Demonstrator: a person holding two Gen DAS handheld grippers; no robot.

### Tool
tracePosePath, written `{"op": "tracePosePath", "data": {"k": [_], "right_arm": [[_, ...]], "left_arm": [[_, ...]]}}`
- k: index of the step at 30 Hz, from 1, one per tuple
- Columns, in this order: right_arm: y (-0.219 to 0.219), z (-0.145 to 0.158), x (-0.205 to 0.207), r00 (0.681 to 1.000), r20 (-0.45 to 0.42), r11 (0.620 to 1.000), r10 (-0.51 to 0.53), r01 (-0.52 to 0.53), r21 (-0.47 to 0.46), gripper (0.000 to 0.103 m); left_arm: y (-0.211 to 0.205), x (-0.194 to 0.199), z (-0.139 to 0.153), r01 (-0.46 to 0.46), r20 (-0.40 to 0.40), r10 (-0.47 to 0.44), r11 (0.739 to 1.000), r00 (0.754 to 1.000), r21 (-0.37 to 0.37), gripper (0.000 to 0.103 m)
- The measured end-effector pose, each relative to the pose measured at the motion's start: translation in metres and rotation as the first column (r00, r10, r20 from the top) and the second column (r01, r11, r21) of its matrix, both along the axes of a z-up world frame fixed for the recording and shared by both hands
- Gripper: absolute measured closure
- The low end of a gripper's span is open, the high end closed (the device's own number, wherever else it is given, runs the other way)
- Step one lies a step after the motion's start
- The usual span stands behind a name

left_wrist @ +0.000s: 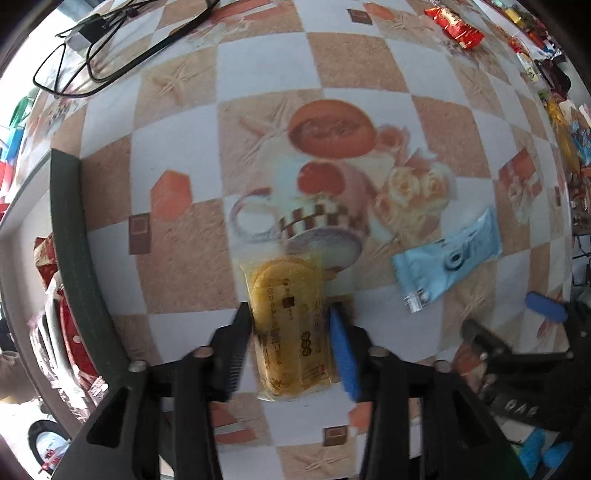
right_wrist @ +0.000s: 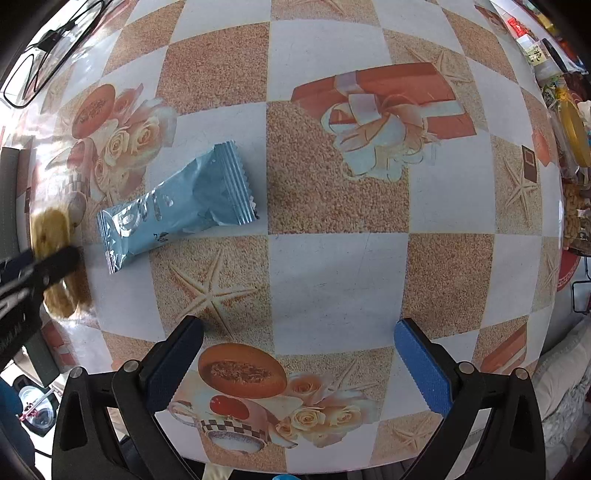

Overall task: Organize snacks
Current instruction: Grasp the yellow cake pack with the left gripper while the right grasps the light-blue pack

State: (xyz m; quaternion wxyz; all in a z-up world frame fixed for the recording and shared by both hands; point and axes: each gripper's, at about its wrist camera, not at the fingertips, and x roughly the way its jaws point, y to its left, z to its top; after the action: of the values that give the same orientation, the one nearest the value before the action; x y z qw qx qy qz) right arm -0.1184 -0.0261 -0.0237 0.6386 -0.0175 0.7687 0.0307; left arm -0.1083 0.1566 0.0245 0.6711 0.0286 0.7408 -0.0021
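Observation:
A clear packet of yellow round biscuits (left_wrist: 284, 288) sits between the fingers of my left gripper (left_wrist: 289, 308), and both pads press on its sides just above the checked tablecloth. In the right wrist view the same packet (right_wrist: 51, 229) is a blurred smear at the left edge, with the left gripper's finger (right_wrist: 44, 269) across it. A light blue wrapped snack (left_wrist: 447, 258) (right_wrist: 177, 206) lies flat on the cloth to the right of the packet. My right gripper (right_wrist: 299, 328) stands open over bare cloth and holds nothing. It also shows in the left wrist view's lower right (left_wrist: 511, 321).
A red wrapper (left_wrist: 456, 24) lies at the far right of the table. A crowd of mixed snacks (left_wrist: 561, 122) (right_wrist: 572, 147) lines the right edge. A black wire frame (left_wrist: 92, 55) rests at the far left corner. A dark green band (left_wrist: 74, 240) marks the left table edge.

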Motion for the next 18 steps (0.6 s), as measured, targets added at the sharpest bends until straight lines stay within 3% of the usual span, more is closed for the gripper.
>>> {"op": "tracePosePath", "data": {"k": [1,7,10,12,16,18], "right_arm": [[0.000,0.000,0.000,1.000,0.004,1.000,0.000,0.000,0.000,0.000],[-0.001,0.000,-0.001,1.000,0.006,1.000,-0.002,0.002,0.000,0.000],[0.000,-0.005,0.005,0.997,-0.080,1.000,0.002,-0.003,-0.004,0.000],[-0.006,-0.001,0.013,0.992,-0.084,0.995,-0.089,0.092,0.032,0.000],[-0.015,0.013,0.032,0.941,-0.072,0.927,-0.330,0.338,0.162,0.000],[-0.010,0.013,0.042,0.927,-0.071,0.914,-0.369,0.376,0.154,0.000]], "left_arm": [[0.004,-0.002,-0.001,-0.003,0.001,0.003,1.000,1.000,0.005,0.040],[0.014,-0.010,-0.003,-0.005,0.009,0.005,1.000,1.000,0.008,0.028],[0.031,-0.005,-0.007,0.000,0.009,-0.001,1.000,1.000,0.010,0.025],[0.036,-0.006,-0.007,-0.008,0.005,0.008,1.000,1.000,0.003,0.024],[0.046,-0.008,-0.010,-0.011,0.007,0.011,1.000,1.000,0.000,0.022],[0.047,-0.009,-0.011,-0.012,0.005,0.012,1.000,1.000,0.000,0.021]]}}
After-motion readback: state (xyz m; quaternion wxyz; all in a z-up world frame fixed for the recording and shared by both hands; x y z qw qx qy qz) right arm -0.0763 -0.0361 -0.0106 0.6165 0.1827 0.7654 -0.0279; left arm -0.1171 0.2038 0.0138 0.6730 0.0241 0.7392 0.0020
